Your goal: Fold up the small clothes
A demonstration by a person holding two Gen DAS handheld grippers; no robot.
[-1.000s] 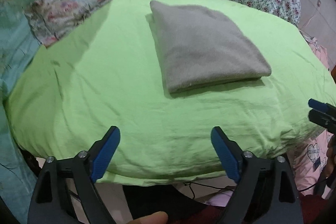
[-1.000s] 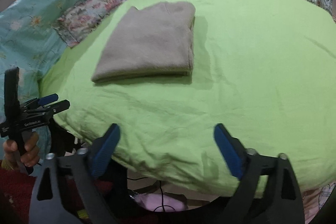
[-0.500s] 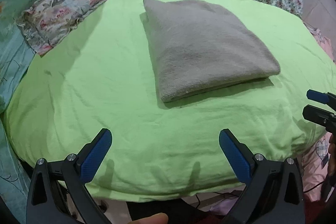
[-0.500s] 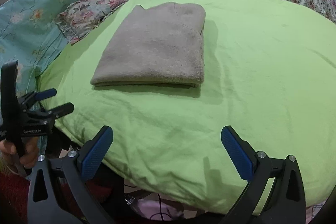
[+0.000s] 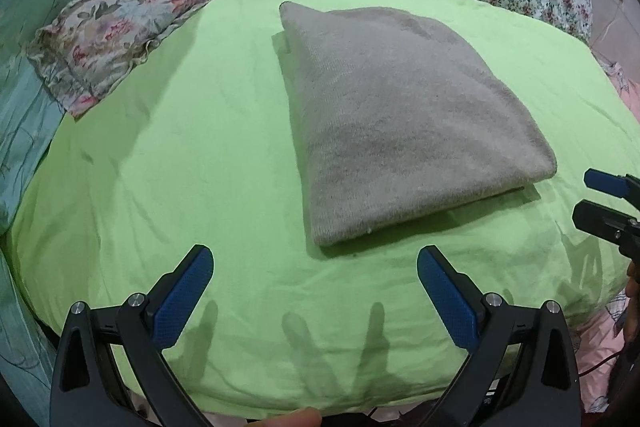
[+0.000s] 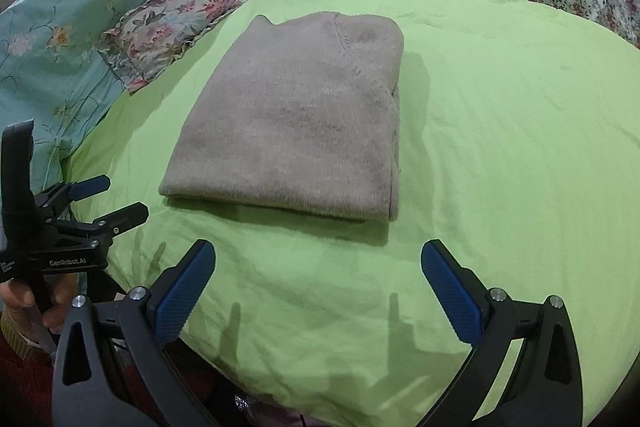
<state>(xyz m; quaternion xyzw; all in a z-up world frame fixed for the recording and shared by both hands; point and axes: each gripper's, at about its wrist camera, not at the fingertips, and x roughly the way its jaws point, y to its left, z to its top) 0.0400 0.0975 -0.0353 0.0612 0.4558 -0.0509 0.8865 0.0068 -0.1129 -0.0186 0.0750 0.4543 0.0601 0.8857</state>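
Nearest, the left gripper (image 5: 314,291) and right gripper (image 6: 318,289) hover with jaws spread wide, holding nothing. Just beyond them a folded grey sweater (image 5: 400,131) lies on the green sheet (image 5: 180,167), floral pillows (image 5: 108,35) behind.

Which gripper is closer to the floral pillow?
Left. The left gripper hovers on the floral pillow's side of the folded grey garment; the right gripper is farther over, toward the garment's other side.
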